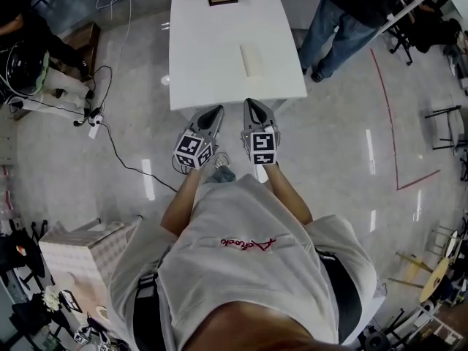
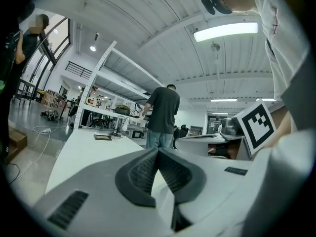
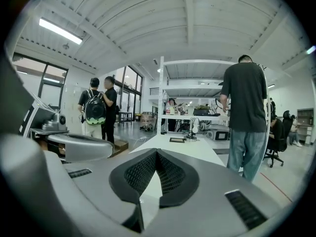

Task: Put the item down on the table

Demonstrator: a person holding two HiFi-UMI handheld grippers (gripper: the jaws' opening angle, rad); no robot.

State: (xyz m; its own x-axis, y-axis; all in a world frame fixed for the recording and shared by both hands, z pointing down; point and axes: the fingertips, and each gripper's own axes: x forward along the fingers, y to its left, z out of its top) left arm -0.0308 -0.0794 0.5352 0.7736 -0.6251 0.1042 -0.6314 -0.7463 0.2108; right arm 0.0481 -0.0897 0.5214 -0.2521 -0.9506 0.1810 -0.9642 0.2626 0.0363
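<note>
Item (image 1: 252, 59) on table (image 1: 197, 42), long axis along table's length — away from person (image 1: 248, 269)

White table (image 1: 212, 64), grey left tongs (image 1: 217, 110), grey right tongs (image 1: 249, 104).

White T-shirt (image 1: 248, 269) with red script; grey left gripper (image 1: 218, 110) and right gripper (image 1: 248, 102), black-and-white marker cubes (image 1: 193, 151)

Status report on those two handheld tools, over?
Jaws shut, nothing between them: left gripper, right gripper. On the white table: pale flat item, untouched. Beside the table's right edge: person standing.
</note>
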